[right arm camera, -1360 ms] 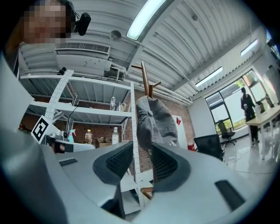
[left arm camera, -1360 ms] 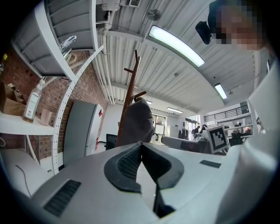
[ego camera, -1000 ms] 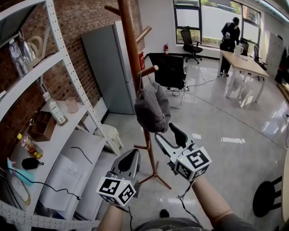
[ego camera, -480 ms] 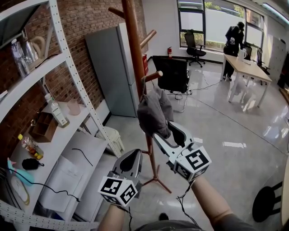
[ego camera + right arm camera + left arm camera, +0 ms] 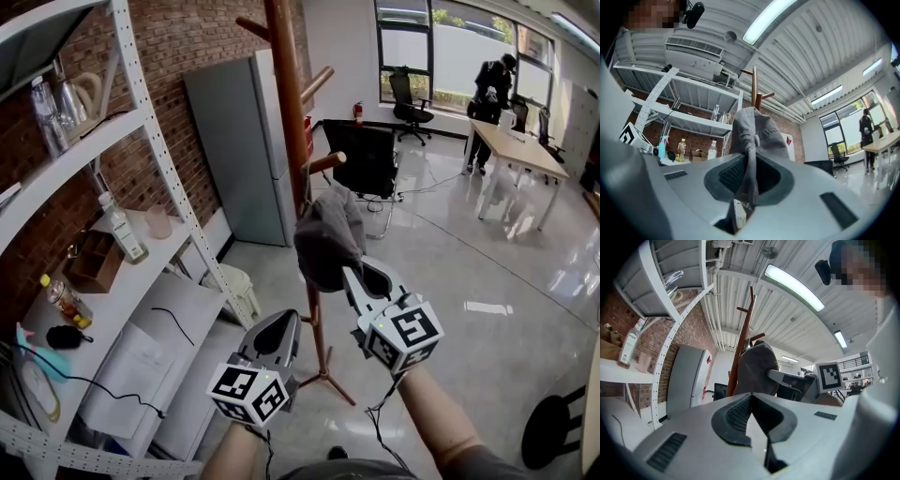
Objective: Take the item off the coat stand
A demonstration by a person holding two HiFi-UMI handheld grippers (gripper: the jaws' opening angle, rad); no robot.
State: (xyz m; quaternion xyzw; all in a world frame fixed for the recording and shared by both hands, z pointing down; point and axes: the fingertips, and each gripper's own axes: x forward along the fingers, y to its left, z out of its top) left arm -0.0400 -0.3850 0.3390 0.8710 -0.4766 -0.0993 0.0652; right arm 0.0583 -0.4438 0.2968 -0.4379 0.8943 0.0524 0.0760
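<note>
Wall: red brick (image 5: 187, 37), upper left.
Floor: glossy pale grey (image 5: 469, 244), across the right half.
Shelving: white perforated rack (image 5: 173, 305), left edge.
Fridge: grey (image 5: 234, 150), upper centre.
Windows: tall panes (image 5: 405, 56), upper right, with an office chair (image 5: 410, 94) and a wooden desk (image 5: 520, 141) nearby.
Light: ceiling strip light (image 5: 794, 287).

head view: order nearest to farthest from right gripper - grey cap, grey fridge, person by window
1. grey cap, in the right gripper's jaws, which have just been closing on it
2. grey fridge, farther back on the left
3. person, far back on the right
</note>
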